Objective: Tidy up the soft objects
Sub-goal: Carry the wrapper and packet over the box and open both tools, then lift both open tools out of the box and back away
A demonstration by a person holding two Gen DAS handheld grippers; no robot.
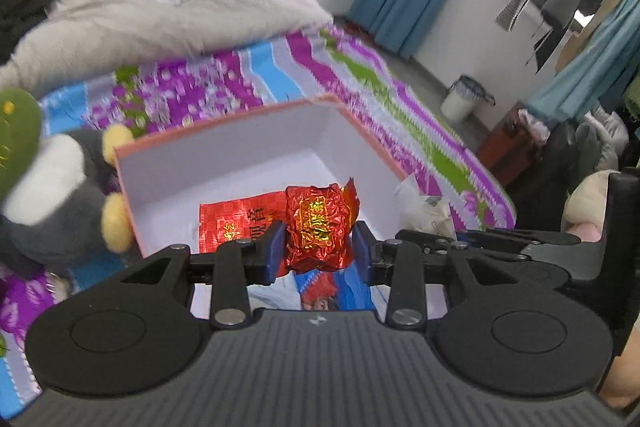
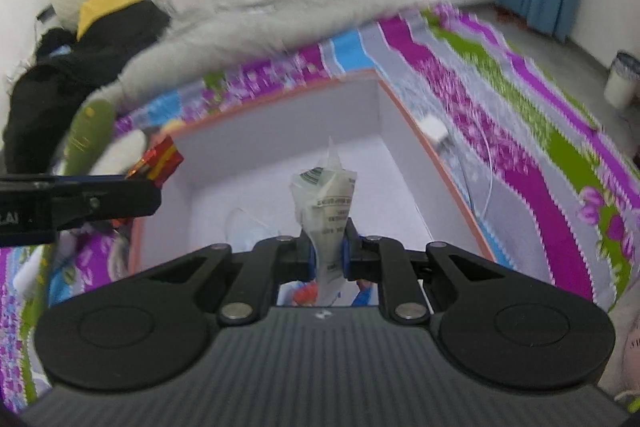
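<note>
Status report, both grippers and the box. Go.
Left gripper shut on red foil packet. Right gripper shut on clear plastic pouch. Both over open box. Nothing blocking.

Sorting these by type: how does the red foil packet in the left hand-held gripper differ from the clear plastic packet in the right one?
The red foil packet is shiny, crumpled and opaque; the clear plastic packet is see-through with dark print. The foil one is squat, the plastic one tall and narrow. Both are gripped over the open box.

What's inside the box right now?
Inside the box, a flat red packet lies on the floor, and something pale shows in the right wrist view. The near end is hidden behind the left tool and its red foil packet.
</note>
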